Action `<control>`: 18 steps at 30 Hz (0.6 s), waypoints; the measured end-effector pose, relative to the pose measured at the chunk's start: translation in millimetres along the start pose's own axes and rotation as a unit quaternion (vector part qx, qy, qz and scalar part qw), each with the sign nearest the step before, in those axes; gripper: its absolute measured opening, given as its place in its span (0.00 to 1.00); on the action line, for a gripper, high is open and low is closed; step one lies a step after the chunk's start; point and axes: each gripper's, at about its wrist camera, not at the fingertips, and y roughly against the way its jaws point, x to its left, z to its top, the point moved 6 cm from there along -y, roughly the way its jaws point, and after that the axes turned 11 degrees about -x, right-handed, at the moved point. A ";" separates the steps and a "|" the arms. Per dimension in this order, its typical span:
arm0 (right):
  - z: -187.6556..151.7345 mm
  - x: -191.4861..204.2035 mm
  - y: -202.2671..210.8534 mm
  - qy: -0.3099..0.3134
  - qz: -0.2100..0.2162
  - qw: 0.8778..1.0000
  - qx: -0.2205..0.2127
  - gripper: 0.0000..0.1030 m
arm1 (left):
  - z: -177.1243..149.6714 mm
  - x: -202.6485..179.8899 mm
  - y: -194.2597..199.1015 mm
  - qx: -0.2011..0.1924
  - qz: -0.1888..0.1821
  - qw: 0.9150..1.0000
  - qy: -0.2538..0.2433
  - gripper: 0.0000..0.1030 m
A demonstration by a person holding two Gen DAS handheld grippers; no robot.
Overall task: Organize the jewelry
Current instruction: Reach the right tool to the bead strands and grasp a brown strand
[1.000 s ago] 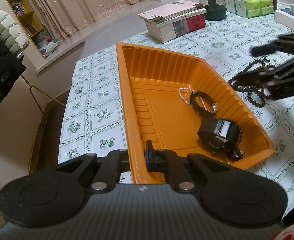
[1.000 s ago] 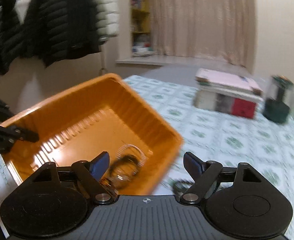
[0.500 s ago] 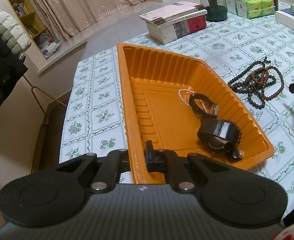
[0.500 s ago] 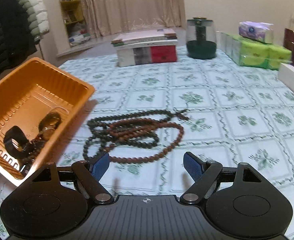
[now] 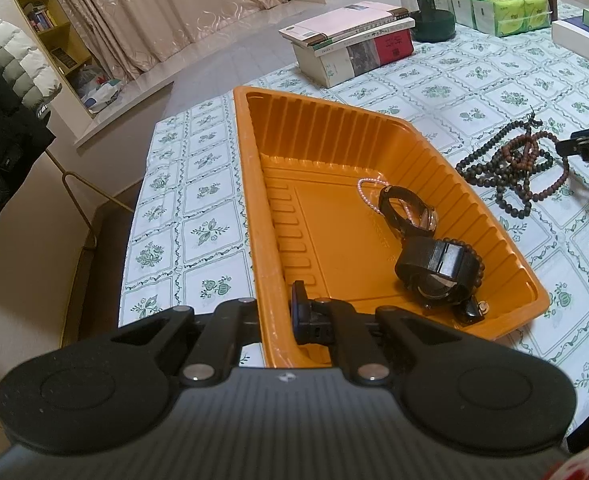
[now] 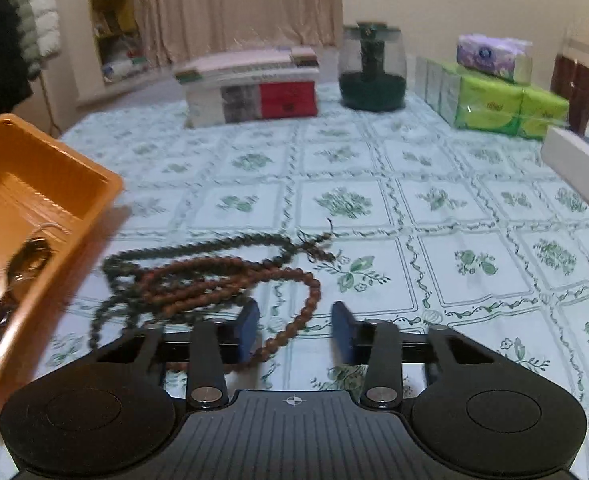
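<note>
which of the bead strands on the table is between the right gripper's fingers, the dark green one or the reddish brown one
The reddish brown bead strand: its loop runs between the right hand-held gripper fingers, whose jaws have just been closing. The dark green bead strand lies farther off, toward the orange tray.

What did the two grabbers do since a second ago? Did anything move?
The right gripper left the orange tray and came down to the bead necklaces on the tablecloth. Its jaws have just been closing, with a loop of brown beads between them, not yet pinched. The left gripper stayed shut on the tray's near rim. The watches and pink bracelet inside did not move.
</note>
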 end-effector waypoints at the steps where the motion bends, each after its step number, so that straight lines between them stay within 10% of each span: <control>1: -0.9 -2.2 -5.0 -0.003 -0.008 1.000 0.007 0.32 | -0.3 -0.1 -0.3 0.000 0.000 1.000 0.000 0.06; 18: -11.1 6.1 -7.2 0.077 -0.020 0.996 0.030 0.06 | -0.4 -0.5 -1.8 0.000 0.000 1.000 0.000 0.06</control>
